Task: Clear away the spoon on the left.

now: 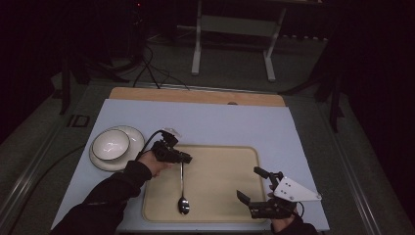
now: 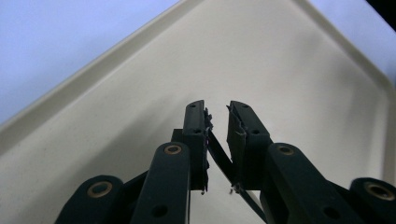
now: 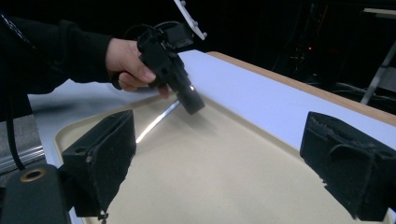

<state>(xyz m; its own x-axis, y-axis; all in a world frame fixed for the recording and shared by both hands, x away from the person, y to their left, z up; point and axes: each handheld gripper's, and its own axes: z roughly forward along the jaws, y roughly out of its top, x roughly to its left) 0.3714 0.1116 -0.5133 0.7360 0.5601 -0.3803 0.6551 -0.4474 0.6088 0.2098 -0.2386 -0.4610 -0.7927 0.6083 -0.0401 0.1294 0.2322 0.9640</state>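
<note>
**A:** ok so what's the left gripper (image 1: 186,157) doing? From the high view it sits over the upper left part of the tray (image 1: 247,152), with the person's left hand (image 1: 152,164) wrapped round the body.

**B:** It's got the spoon (image 1: 182,188) by the very end of the handle. In the left gripper view you can see the thin dark handle (image 2: 219,156) running slantwise through the narrow gap between the two jaws. The gap is small, but I honestly can't tell if the pads are biting on it or just sitting beside it.

**A:** And the spoon itself?

**B:** Lying on the tan tray, handle pointing up toward the gripper, bowl end near the tray's front edge. In the right gripper view the handle (image 3: 156,121) catches the light just under the left gripper's nose (image 3: 187,100).

**A:** Right gripper (image 1: 254,183)?

**B:** Jaws spread wide, nothing between them. It's near the tray's front right corner, well apart from the spoon. Its own view shows the two padded jaws far out to either side with bare tray in between.

**A:** Anything else around?

**B:** A white bowl (image 1: 111,144) sitting on a plate (image 1: 137,142), on the pale blue table (image 1: 220,120), just left of the tray.
</note>
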